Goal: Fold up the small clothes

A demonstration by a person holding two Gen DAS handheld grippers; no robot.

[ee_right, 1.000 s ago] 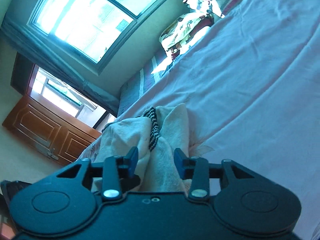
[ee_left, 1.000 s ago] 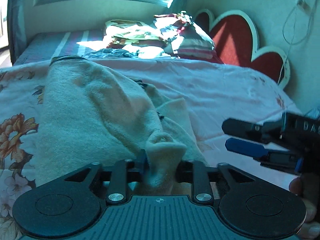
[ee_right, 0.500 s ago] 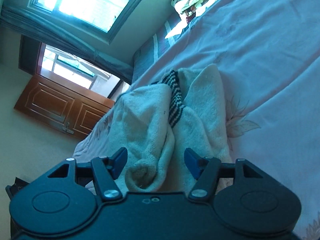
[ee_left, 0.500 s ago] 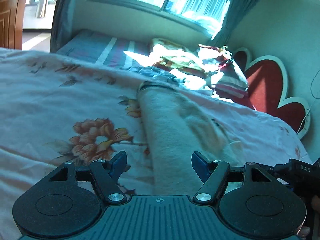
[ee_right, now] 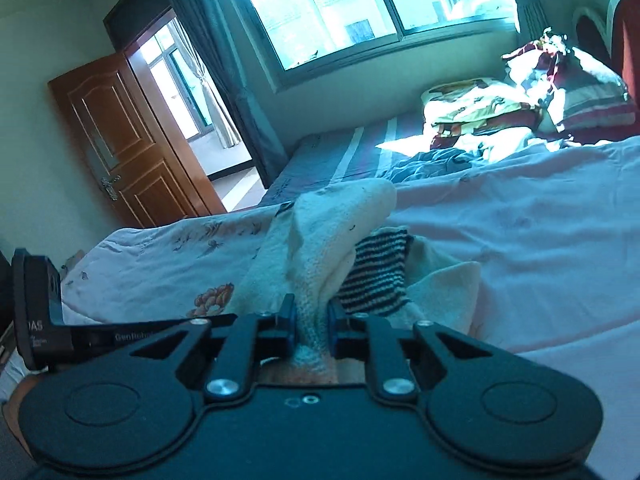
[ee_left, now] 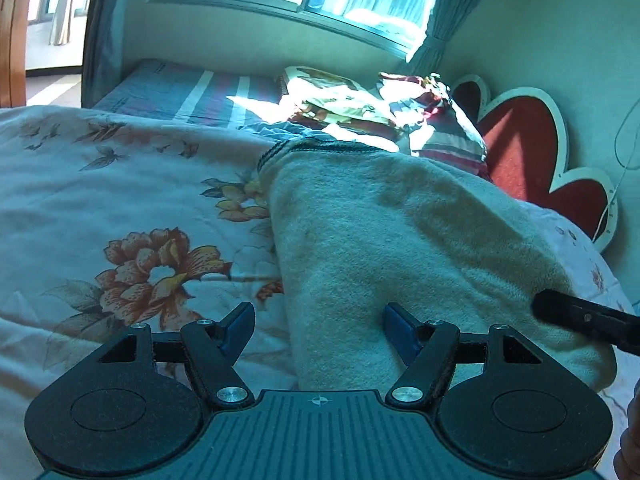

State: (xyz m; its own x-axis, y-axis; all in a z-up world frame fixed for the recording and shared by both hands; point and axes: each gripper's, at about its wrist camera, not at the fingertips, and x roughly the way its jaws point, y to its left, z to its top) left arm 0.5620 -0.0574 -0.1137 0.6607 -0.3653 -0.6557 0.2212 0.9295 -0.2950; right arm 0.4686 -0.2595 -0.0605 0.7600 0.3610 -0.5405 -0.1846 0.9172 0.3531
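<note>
A small cream knitted sweater [ee_left: 384, 232] with a dark striped collar [ee_right: 376, 276] lies on the floral bedsheet [ee_left: 120, 208]. My left gripper [ee_left: 318, 330] is open, its blue-tipped fingers straddling the near edge of the sweater, holding nothing. My right gripper [ee_right: 312, 330] is shut on a fold of the sweater [ee_right: 320, 256] and lifts it into a peak above the bed. The right gripper's finger [ee_left: 580, 316] shows at the right edge of the left wrist view, against the sweater's right side. The left gripper's body [ee_right: 80, 332] shows at the left of the right wrist view.
A pile of bedding and pillows [ee_left: 384, 108] lies at the far end of the bed under the window [ee_right: 360, 4]. A red heart-shaped headboard [ee_left: 532, 140] stands at the right. A wooden door [ee_right: 120, 140] stands open at the left.
My left gripper let go of the sweater and opened. My right gripper closed on a fold of the sweater and raised it.
</note>
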